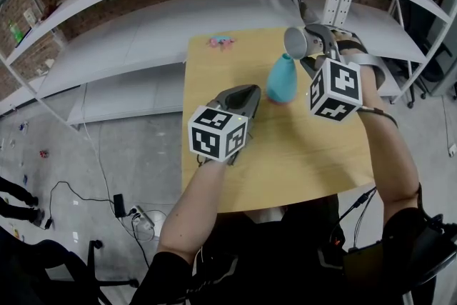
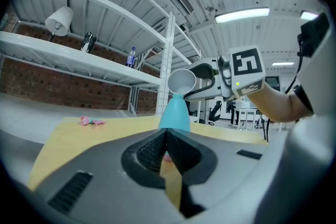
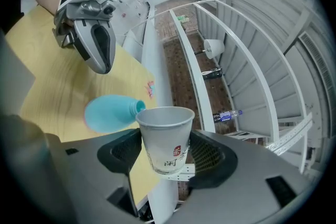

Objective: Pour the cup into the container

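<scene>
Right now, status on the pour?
Left tool shut, empty. Right tool shut on paper cup, tipped at mouth of teal bottle. Pink object at far edge of table, out of the way.

We see a pale wooden desk (image 1: 300, 168) with a small pink trinket (image 1: 221, 42) lying near its far edge, toward the far left corner. Beyond that edge, white metal shelves (image 1: 143, 32) run along a brick wall (image 2: 63, 86). One shelf carries a white lamp (image 2: 59, 20) and a clear water bottle (image 2: 130, 56), well apart. On the grey floor (image 1: 107, 146) off the desk's left edge lie a power strip (image 1: 137, 214) and a black cable (image 1: 71, 189).
</scene>
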Demonstrator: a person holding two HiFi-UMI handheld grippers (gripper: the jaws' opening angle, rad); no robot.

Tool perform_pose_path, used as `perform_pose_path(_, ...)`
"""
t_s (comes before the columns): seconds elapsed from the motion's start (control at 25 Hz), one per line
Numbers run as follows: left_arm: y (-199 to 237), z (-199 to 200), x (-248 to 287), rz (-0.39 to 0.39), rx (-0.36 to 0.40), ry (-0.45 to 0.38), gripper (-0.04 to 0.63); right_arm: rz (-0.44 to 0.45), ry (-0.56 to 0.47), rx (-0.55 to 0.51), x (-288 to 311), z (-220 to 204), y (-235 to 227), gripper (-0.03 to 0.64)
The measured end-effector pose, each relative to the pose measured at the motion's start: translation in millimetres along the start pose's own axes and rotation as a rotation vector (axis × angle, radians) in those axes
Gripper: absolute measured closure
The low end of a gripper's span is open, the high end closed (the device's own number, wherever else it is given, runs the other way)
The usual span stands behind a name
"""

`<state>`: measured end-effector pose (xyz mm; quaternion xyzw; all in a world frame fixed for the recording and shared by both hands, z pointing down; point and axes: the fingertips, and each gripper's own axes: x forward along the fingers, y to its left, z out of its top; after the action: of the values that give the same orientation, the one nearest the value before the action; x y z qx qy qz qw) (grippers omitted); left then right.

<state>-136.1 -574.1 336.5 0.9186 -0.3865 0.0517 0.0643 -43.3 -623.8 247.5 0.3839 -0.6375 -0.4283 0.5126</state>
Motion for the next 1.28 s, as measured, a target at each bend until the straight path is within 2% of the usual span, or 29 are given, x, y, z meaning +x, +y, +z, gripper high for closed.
perform_pose_path(0.68, 0.8, -1.2, 0.1, -0.005, -0.010, 0.004, 0.595, -0.032, 0.015, -0.052, -2.7, 3.3, -2.6, 0.327)
perform_pose_path(1.28, 0.1, -1.2, 0.8, -0.007, -0.011, 0.006, 0.595, -0.041, 0.014, -0.055, -1.5, 0.0, -3.2, 0.327)
